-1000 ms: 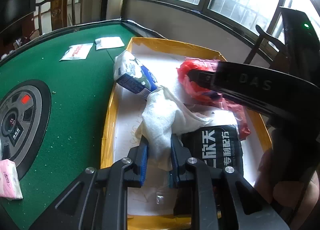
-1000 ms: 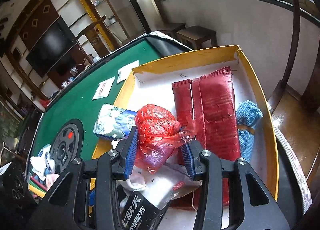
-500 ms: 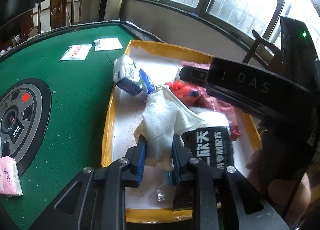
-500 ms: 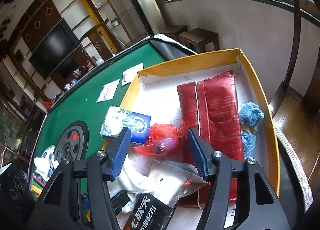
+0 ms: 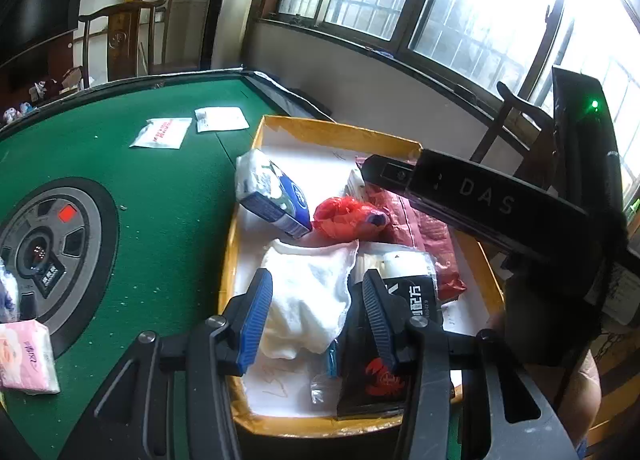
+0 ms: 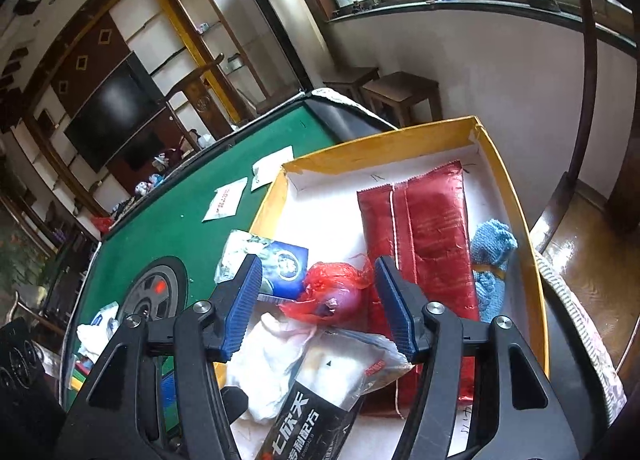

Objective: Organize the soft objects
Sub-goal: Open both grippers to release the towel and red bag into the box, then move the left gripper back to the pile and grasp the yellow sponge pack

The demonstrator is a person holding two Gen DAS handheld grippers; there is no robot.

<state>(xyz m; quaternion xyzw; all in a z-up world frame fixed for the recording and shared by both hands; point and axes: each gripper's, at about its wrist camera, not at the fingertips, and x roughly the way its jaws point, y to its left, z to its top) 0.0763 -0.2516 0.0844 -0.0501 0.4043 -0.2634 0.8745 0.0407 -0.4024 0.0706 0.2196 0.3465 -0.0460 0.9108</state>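
Observation:
A yellow-rimmed box [image 5: 340,136] with a white floor holds the soft things. My left gripper [image 5: 318,312] hangs over its near end, its jaws opening. A white cloth [image 5: 308,296] lies loose on the floor between them, and the pads do not press it. My right gripper [image 6: 320,302] stands open above a red plastic bag [image 6: 336,292], which rests in the box clear of both pads. The same red bag [image 5: 344,216] shows in the left wrist view, beside a blue-and-white tissue pack [image 5: 272,196]. The white cloth [image 6: 272,360] also shows below the right jaws.
Also in the box [image 6: 384,140] are a red foil packet [image 6: 432,228], a blue knitted cloth [image 6: 490,260] and a black printed packet [image 5: 408,300]. On the green table [image 5: 160,200] lie two white sachets [image 5: 162,132] and a pink tissue pack [image 5: 26,356]. The right gripper's black body [image 5: 480,196] crosses the left view.
My left jaws opened and let the white cloth settle in the box. The right jaws opened and the red bag dropped from them onto the box floor.

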